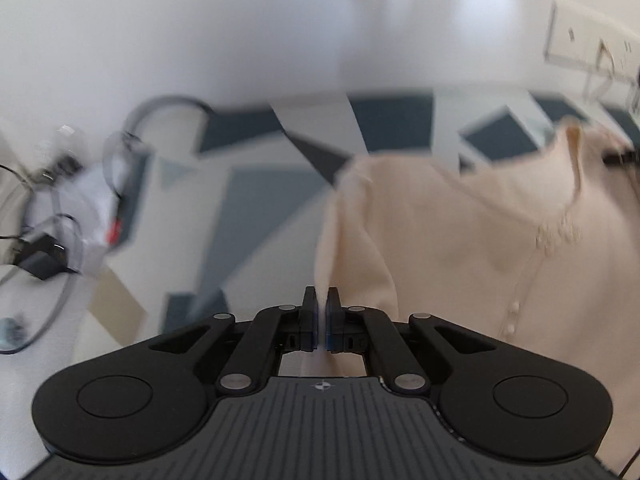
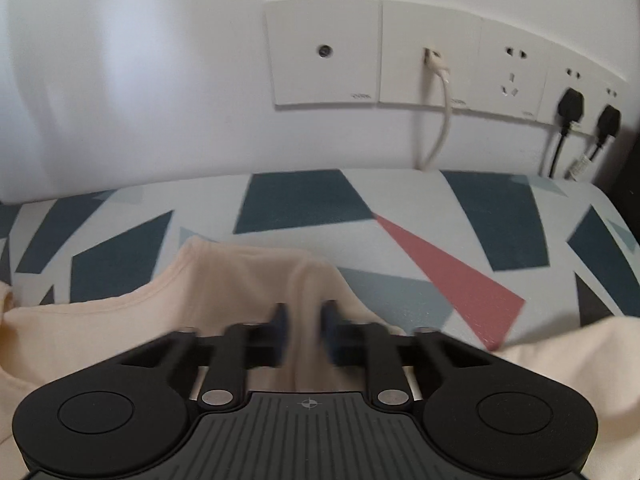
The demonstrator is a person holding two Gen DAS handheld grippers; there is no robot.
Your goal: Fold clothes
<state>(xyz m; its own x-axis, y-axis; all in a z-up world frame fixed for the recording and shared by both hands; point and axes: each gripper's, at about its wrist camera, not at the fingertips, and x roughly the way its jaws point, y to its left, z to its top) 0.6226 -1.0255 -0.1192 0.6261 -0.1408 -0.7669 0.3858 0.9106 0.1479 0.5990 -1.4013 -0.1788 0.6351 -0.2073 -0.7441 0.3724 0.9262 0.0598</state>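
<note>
Cream buttoned garment [image 1: 480,248] lies rumpled on the geometric-patterned sheet [image 2: 304,200].

The left gripper [image 1: 321,312] pinches a thin fold of the cream garment [image 1: 480,248], its jaws nearly together with fabric between them. The garment hangs to the right, a button row visible. Beneath lies a geometric-patterned sheet [image 1: 260,184]; blurred cables and a black adapter [image 1: 40,260] sit near its left edge.

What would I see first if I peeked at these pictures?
The big cream top, spread over a sheet of blue and red shapes. The left gripper pinches its edge, and the right gripper has a fold between its fingers. Behind, wall sockets hold black plugs and a white cable.
</note>
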